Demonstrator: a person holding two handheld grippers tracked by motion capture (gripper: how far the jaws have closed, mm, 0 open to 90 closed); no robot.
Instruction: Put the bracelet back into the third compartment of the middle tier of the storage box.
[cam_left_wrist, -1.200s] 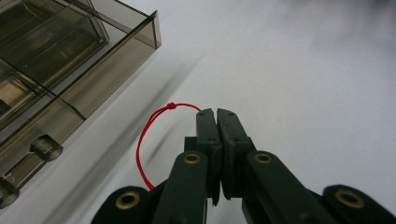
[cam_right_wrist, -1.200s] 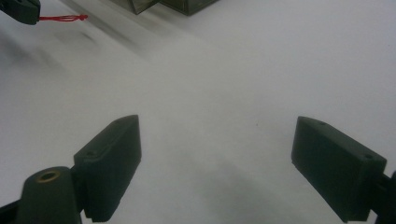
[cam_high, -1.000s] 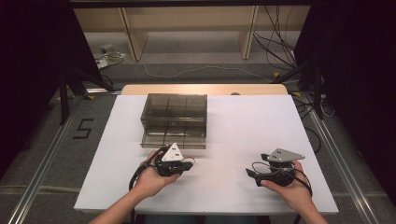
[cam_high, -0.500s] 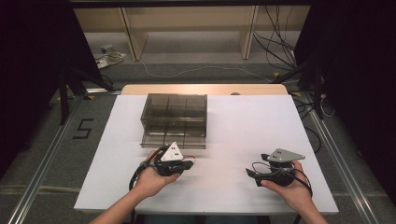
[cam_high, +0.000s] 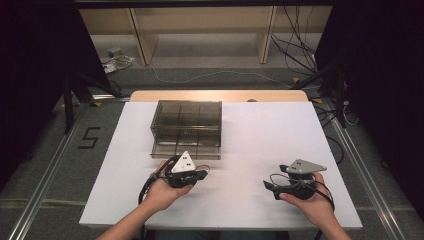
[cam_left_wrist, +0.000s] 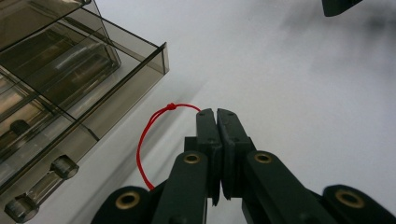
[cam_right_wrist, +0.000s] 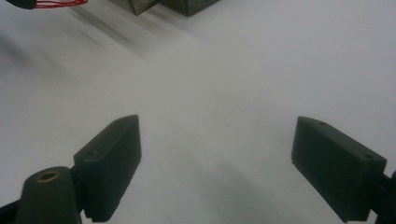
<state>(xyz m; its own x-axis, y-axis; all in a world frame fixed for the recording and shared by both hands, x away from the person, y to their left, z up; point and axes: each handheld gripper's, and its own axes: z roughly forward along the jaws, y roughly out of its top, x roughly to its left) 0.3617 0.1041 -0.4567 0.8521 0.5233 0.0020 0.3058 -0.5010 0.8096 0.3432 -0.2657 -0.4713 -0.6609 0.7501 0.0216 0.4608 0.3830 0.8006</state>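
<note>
My left gripper (cam_high: 204, 174) sits on the white table (cam_high: 260, 130) just in front of a smoky clear drawer box (cam_high: 186, 127). Its jaws are pressed together on a thin red string loop (cam_left_wrist: 145, 135), which curves out from the tips of the left gripper (cam_left_wrist: 217, 112) toward the box (cam_left_wrist: 70, 70). My right gripper (cam_high: 267, 186) is held low over the table at the right, pointing left. In its own view the right gripper (cam_right_wrist: 217, 125) is open wide, with bare table between the fingers (cam_right_wrist: 109, 163).
The box's front corner (cam_right_wrist: 187, 5) and the red string (cam_right_wrist: 60, 3) show at the top of the right gripper view. Wooden shelving (cam_high: 200, 30) and cables (cam_high: 300, 55) lie on the floor beyond the table's far edge.
</note>
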